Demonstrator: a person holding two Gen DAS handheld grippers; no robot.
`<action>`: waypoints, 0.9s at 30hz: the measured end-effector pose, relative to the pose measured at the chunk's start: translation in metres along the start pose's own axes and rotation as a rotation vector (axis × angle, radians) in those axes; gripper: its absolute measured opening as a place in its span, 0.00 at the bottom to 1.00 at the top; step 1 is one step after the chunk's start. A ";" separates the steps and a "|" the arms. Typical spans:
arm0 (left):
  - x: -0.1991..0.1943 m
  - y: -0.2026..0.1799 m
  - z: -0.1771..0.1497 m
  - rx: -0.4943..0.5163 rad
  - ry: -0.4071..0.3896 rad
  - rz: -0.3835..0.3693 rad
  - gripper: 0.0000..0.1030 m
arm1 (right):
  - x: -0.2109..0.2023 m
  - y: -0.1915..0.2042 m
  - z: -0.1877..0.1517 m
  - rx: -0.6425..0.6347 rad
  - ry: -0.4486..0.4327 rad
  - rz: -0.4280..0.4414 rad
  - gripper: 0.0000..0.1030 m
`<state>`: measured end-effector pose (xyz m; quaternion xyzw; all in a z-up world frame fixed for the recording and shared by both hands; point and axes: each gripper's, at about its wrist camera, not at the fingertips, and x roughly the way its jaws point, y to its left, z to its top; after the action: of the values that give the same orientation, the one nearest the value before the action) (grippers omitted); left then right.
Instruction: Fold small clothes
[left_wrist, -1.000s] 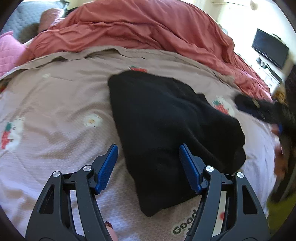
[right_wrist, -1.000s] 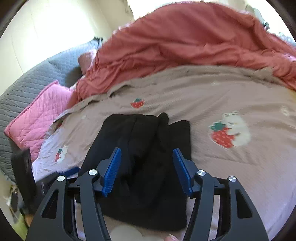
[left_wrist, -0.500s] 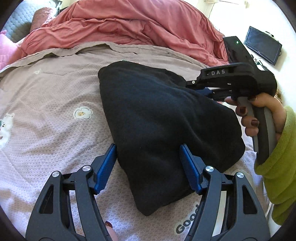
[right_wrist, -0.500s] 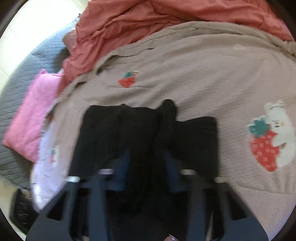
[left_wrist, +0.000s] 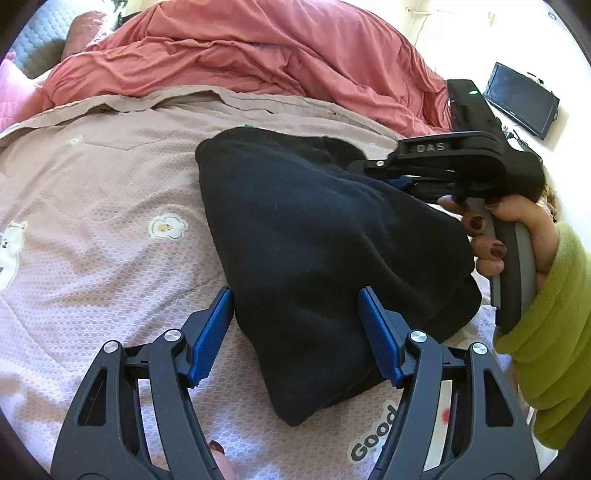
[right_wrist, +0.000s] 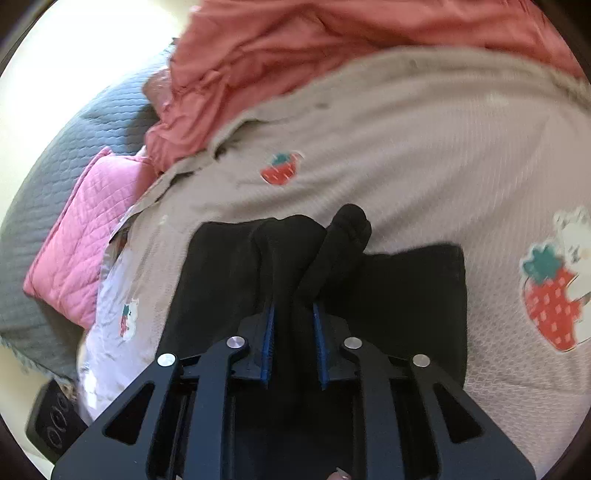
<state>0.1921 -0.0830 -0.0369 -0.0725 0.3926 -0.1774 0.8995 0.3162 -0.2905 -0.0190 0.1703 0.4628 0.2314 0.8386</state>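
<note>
**Right gripper closing on a fold of the black garment**

Both grippers work over a bed. Largest in view is the mauve bedspread (left_wrist: 92, 229), printed with strawberries and small bears, covering most of both wrist views. Behind it lies a rumpled salmon-red duvet (left_wrist: 258, 48), heaped along the far side. At the left of the right wrist view sit a grey quilted cover (right_wrist: 48, 177) and a pink quilted pillow (right_wrist: 81, 236), the pillow resting against the grey cover.

Next in size, the black garment (left_wrist: 314, 236) lies on the bedspread, bunched in a thick mound near the middle of the bed. In the right wrist view one narrow part of it sticks up past the gripper.

The right gripper (right_wrist: 293, 314) has its jaws closing, with a ridge of the black cloth between the blue pads and the pads pressing on it. In the left wrist view this tool is held by a hand (left_wrist: 517, 229) in a lime-green sleeve (left_wrist: 554, 332), at the garment's far right side.

The left gripper (left_wrist: 295, 306) stands with its jaws well apart, straddling the near end of the garment; the left pad is at the cloth's edge, without pinching it.

A dark screen (left_wrist: 521, 99) sits far right.
</note>
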 end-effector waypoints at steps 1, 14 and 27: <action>-0.003 0.001 0.001 0.002 -0.013 -0.003 0.59 | -0.005 0.003 0.000 -0.009 -0.014 -0.002 0.15; -0.013 -0.027 0.000 0.098 -0.061 -0.057 0.61 | -0.034 -0.032 -0.005 -0.024 -0.005 -0.126 0.14; -0.014 -0.024 -0.003 0.086 -0.061 -0.066 0.61 | -0.041 -0.030 -0.027 -0.075 -0.086 -0.180 0.23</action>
<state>0.1746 -0.1001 -0.0227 -0.0523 0.3544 -0.2212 0.9070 0.2812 -0.3361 -0.0193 0.1063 0.4310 0.1648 0.8808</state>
